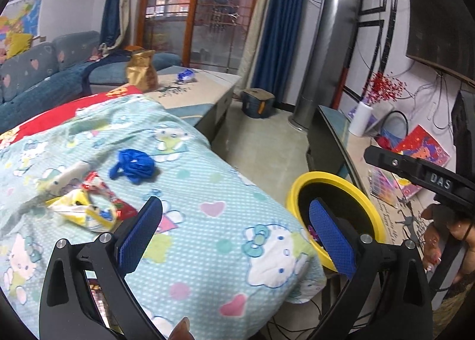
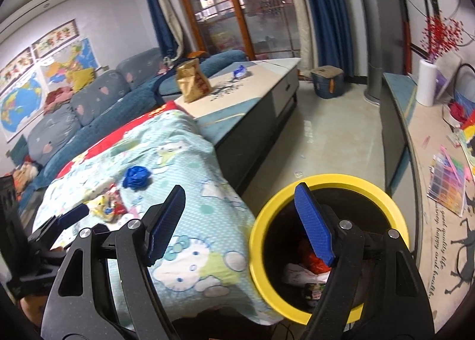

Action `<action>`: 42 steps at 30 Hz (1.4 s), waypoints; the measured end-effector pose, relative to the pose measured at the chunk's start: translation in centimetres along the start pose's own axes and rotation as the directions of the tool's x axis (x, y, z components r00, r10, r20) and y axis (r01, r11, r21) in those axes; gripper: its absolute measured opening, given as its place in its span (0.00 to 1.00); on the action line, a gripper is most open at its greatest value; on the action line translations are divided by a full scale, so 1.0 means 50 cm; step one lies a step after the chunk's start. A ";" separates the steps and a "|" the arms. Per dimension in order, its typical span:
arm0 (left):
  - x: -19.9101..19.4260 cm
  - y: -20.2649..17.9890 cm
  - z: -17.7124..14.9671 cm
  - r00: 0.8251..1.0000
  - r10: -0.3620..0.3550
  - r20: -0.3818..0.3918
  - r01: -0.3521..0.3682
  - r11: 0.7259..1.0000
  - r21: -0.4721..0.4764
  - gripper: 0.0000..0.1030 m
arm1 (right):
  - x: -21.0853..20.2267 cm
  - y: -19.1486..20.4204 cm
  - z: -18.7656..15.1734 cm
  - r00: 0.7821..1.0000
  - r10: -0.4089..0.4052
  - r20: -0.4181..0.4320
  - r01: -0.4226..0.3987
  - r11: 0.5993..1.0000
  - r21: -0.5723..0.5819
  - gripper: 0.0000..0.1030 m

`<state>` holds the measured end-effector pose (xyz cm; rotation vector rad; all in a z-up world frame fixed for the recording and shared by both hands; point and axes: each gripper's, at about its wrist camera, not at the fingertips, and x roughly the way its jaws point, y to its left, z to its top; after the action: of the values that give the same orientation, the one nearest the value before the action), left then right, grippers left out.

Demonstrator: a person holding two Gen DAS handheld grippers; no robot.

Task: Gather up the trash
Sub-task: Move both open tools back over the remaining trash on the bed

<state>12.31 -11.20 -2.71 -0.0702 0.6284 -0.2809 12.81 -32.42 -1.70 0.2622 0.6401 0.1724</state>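
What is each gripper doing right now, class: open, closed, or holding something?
Left gripper: open, holding nothing.
Right gripper: open, holding nothing.

Layout around the bin (image 2: 326, 185)

The bin stands on the floor (image 2: 326, 138) just right of the cloth-covered surface (image 2: 193, 200); trash (image 2: 308, 268) lies inside it. Left of the bin, on the cloth, a crumpled wrapper pile (image 1: 86, 209) sits nearer than a wadded bag (image 1: 133, 165). Behind the bin, a low cabinet (image 2: 261, 96) carries a paper bag (image 2: 193, 80).
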 end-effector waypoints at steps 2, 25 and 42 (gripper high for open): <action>-0.007 0.014 -0.001 1.000 0.015 0.007 -0.015 1.000 -0.007 0.94 | -0.001 0.018 -0.003 1.000 0.017 0.000 -0.017 1.000 -0.016 0.66; -0.089 0.211 -0.040 0.981 0.192 0.027 -0.186 0.973 -0.133 0.94 | 0.055 0.213 -0.054 0.984 0.153 -0.092 -0.167 0.971 -0.170 0.66; -0.115 0.311 -0.113 0.976 0.213 -0.055 -0.219 0.953 -0.211 0.93 | 0.170 0.336 -0.056 0.958 0.217 -0.186 -0.259 0.934 -0.246 0.59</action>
<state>8.21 5.43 -6.32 -0.2047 0.6905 -0.0006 16.53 -13.88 -3.73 0.0631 0.7308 0.5147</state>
